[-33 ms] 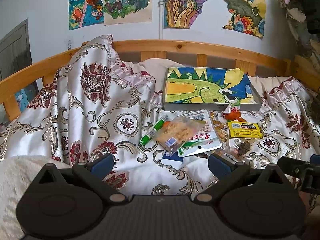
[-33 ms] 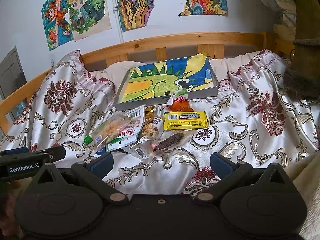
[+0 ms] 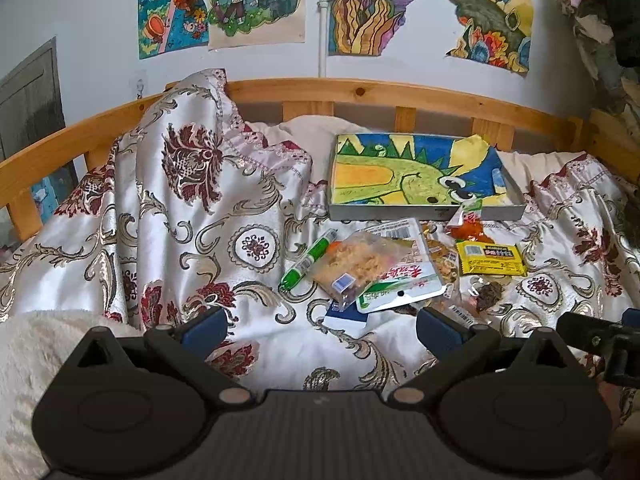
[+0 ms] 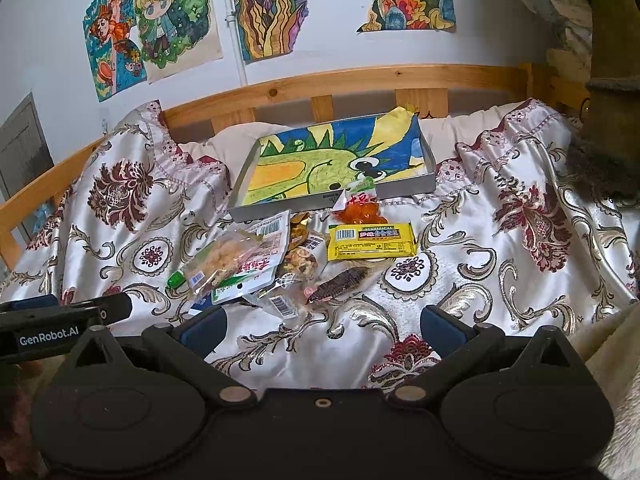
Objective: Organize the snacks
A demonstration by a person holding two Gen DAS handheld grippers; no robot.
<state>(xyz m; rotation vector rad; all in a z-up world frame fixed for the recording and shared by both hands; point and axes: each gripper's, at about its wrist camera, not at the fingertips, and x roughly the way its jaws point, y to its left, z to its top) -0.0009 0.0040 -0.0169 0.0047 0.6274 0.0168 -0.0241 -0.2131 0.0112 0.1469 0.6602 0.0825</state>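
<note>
Fingers [image 4: 204, 330] spread, "GenRobot.AI" on left gripper [image 4: 60, 320]

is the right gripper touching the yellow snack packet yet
Apart. The right wrist view shows the right gripper open over bare patterned satin bedspread, with the flat yellow snack packet lying well beyond its fingertips.

You've got soft, even daylight in both views, bright on the white wall [image 3: 100, 12] and no hard shadows. Your satin bedspread [image 3: 180, 216] throws a pale sheen off its folds, and the same glare shows on its right side [image 4: 500, 248]. Fisheye bends the wooden bed rail [image 3: 380, 96] into an arc. Corners go dark. Centre detail stays sharp; edges soften slightly.
</note>
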